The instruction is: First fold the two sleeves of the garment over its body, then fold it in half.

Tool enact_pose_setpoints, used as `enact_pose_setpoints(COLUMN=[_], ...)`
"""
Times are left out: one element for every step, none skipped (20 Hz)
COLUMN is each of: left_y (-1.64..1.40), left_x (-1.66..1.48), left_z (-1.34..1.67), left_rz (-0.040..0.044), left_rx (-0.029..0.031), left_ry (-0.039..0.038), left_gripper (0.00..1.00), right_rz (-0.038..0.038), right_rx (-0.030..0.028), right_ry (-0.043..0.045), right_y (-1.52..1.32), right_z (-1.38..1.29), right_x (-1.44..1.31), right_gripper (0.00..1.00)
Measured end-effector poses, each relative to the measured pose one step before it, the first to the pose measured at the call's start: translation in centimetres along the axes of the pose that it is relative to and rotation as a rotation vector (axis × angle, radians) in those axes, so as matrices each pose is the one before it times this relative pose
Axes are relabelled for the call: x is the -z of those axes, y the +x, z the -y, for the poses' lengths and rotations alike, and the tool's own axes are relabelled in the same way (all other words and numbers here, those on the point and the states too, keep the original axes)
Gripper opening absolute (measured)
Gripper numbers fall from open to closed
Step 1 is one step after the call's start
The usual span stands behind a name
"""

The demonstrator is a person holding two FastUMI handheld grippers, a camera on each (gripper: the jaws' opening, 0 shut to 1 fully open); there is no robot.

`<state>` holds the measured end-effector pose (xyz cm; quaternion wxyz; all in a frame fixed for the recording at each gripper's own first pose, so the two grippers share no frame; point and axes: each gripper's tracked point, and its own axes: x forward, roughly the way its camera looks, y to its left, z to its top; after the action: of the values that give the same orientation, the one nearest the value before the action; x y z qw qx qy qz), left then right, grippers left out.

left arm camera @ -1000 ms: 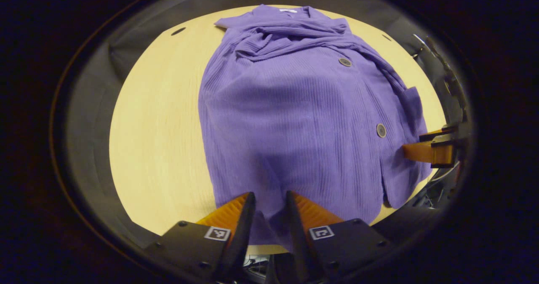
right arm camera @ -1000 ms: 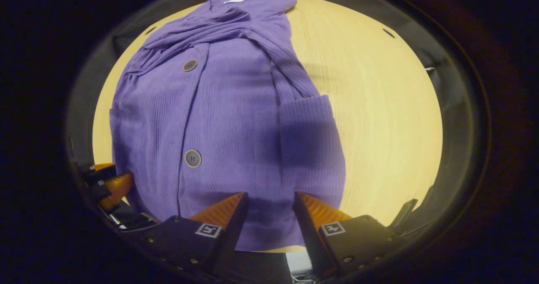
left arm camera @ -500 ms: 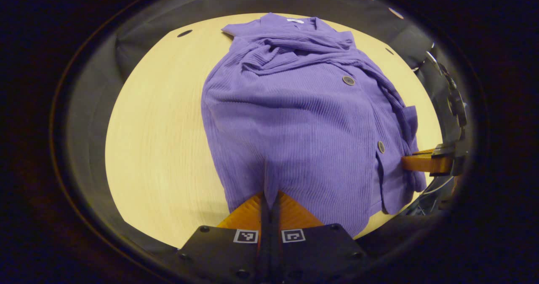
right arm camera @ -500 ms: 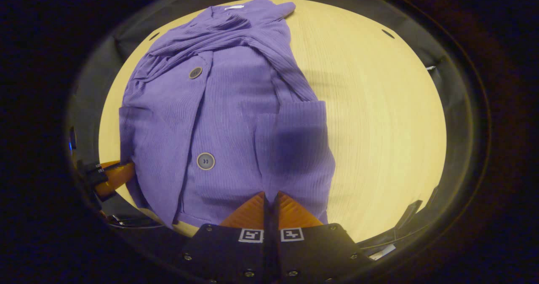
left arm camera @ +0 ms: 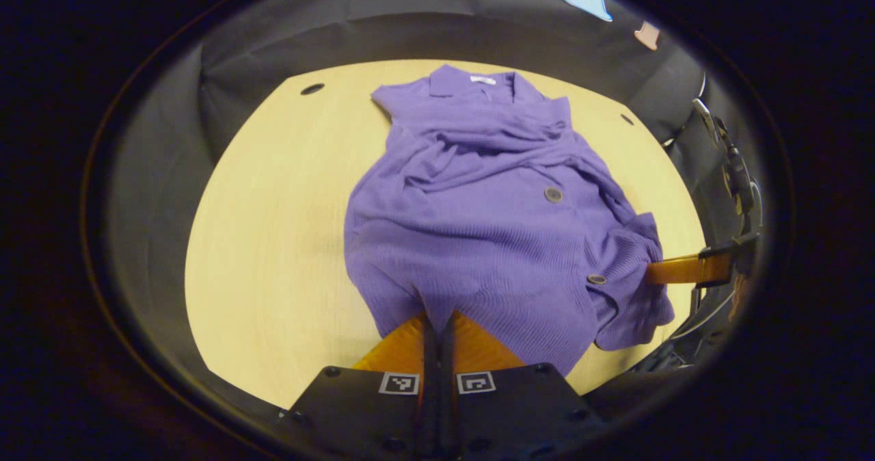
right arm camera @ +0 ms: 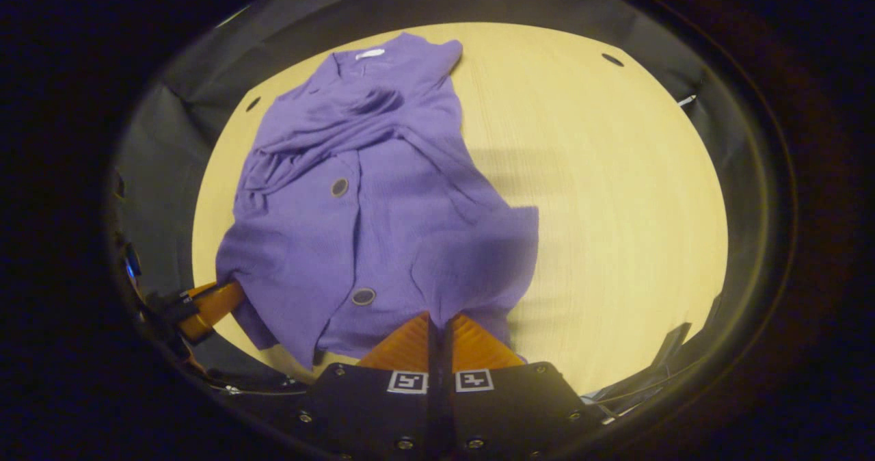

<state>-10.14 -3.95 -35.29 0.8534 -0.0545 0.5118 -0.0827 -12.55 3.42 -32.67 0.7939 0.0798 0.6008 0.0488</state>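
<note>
I had left gripper (left arm camera: 437, 317) and right gripper (right arm camera: 437, 321) both clenched on cardigan (left arm camera: 478, 242) hem, lifted off table (left arm camera: 273, 208). Risk: uneven carry could skew fold, dislodge sleeves.

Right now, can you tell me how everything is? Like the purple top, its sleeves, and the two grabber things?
Purple top: sleeves folded across its body, bottom edge lifted off the table, not yet folded in half.
Collar: lying flat at the far end.
Left gripper: shut on the purple top's bottom edge.
Right gripper: shut on the bottom edge too.
Table: bare wood beside the top.
</note>
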Motion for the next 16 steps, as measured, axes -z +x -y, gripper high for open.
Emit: enact_pose_setpoints(left_y=[-0.042, -0.221, -0.08, 0.193, 0.172, 0.297, 0.385, 0.346, 0.424, 0.528, 0.669, 0.577, 0.866, 0.569, 0.605, 0.574], left_x=[-1.402, -1.295, -1.435, -1.341, -1.203, -1.381, -1.489, -1.145, -1.473, -1.869, -1.727, -1.497, -1.646, -1.54, -1.312, -1.139], left_z=[-0.065, -0.227, -0.244, -0.164, -0.166, -0.128, -0.187, -0.126, -0.317, -0.285, -0.116, -0.009, 0.088, -0.149, -0.141, 0.017], left_rz=[0.01917, 0.02019, 0.01678, 0.0144, 0.01603, 0.01458, 0.01452, 0.0143, 0.01641, 0.01838, 0.01852, 0.0174, 0.01923, 0.01566, 0.01338, 0.01169], left_rx=[0.00126, 0.00094, 0.00098, -0.0008, -0.00078, 0.00088, 0.00065, 0.00309, -0.00073, 0.00106, 0.00186, 0.0053, 0.00091, 0.0, -0.00412, -0.00281], left_ry=[-0.0033, -0.00607, -0.00496, -0.00296, -0.00414, -0.00489, -0.00578, -0.00722, -0.01118, -0.01612, -0.02036, -0.02092, -0.01261, -0.00106, 0.00623, 0.00697], left_gripper=[0.06, 0.06, 0.06, 0.06, 0.06, 0.06, 0.06, 0.06, 0.06, 0.06, 0.07, 0.06, 0.06, 0.06, 0.06, 0.06], right_rz=[0.02243, 0.02163, 0.02363, 0.01999, 0.01792, 0.01816, 0.01769, 0.01863, 0.0179, 0.01491, 0.01322, 0.017, 0.01766, 0.02087, 0.01771, 0.01715], right_rx=[-0.00695, -0.00615, -0.00557, -0.00662, -0.0053, -0.00469, -0.00244, -0.0003, -0.00018, -0.00316, -0.00273, 0.00101, 0.0005, -0.00048, -0.00252, -0.00313], right_ry=[0.00088, -0.00195, -0.00203, -0.00349, -0.00299, -0.00259, -0.00365, -0.00486, -0.00163, 0.00342, 0.00429, 0.00273, 0.00057, 0.00153, 0.00119, 0.00188], right_y=[-0.288, -0.236, 0.624, -0.987, 0.004, 0.088, 0.129, 0.978, -0.753, 0.212, 0.47, 0.338, 1.155, -0.734, 0.306, 0.421], right_z=[-0.386, -0.344, -0.988, 0.395, -0.356, -0.274, -0.136, -0.84, 0.734, -0.186, -0.141, -0.063, -0.935, 0.666, -0.122, -0.22], right_x=[-1.304, -1.58, -1.908, -1.164, -1.516, -1.585, -1.374, -1.813, -1.015, -1.44, -1.444, -1.422, -1.519, -1.143, -1.491, -1.47], right_gripper=[0.01, 0.01, 0.01, 0.01, 0.01, 0.01, 0.01, 0.01, 0.01, 0.01, 0.05, 0.05, 0.01, 0.01, 0.01, 0.05])
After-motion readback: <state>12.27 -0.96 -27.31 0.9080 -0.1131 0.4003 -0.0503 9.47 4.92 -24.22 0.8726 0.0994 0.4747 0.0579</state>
